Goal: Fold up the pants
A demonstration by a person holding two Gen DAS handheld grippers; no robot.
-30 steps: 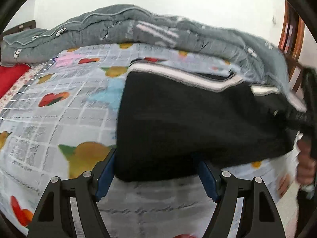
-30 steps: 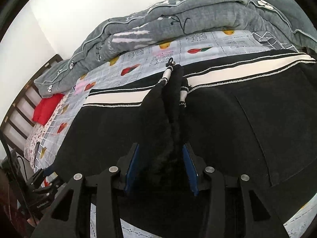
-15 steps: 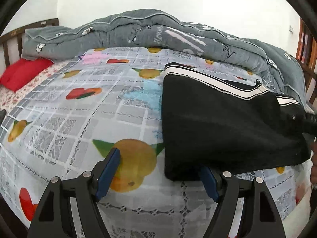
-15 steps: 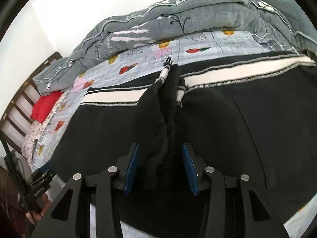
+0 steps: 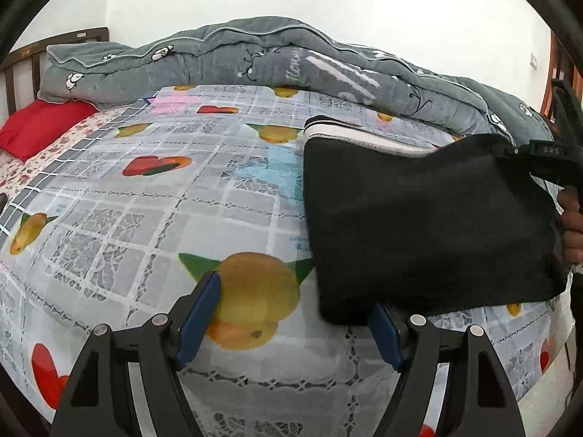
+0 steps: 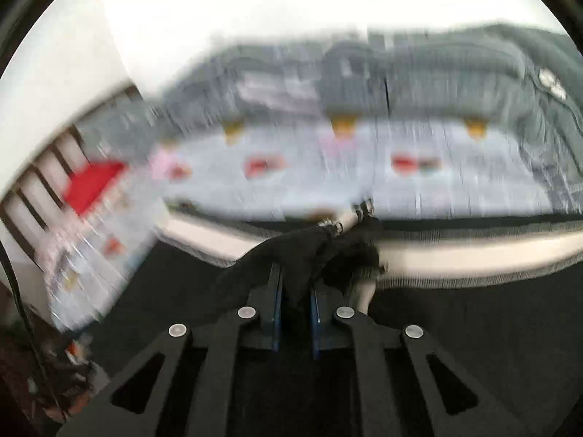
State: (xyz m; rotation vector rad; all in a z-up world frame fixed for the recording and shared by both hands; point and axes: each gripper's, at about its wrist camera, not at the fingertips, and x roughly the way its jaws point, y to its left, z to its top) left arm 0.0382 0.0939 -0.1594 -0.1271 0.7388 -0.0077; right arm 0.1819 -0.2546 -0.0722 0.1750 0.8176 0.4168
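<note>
The black pants with a white side stripe lie folded on the fruit-print bedsheet, at the right of the left wrist view. My left gripper is open and empty, just left of the pants' near corner; its right finger sits at that corner. My right gripper is shut on a bunched fold of the pants and lifts it. It also shows in the left wrist view at the pants' far right edge. The right wrist view is motion-blurred.
A grey quilt is heaped along the far side of the bed. A red pillow lies at the far left by the wooden headboard. The bed's near edge runs below my left gripper.
My left gripper has let go of the pants' edge and slid left, off the cloth. My right gripper has closed tight on the bunched fabric and is moving fast.
</note>
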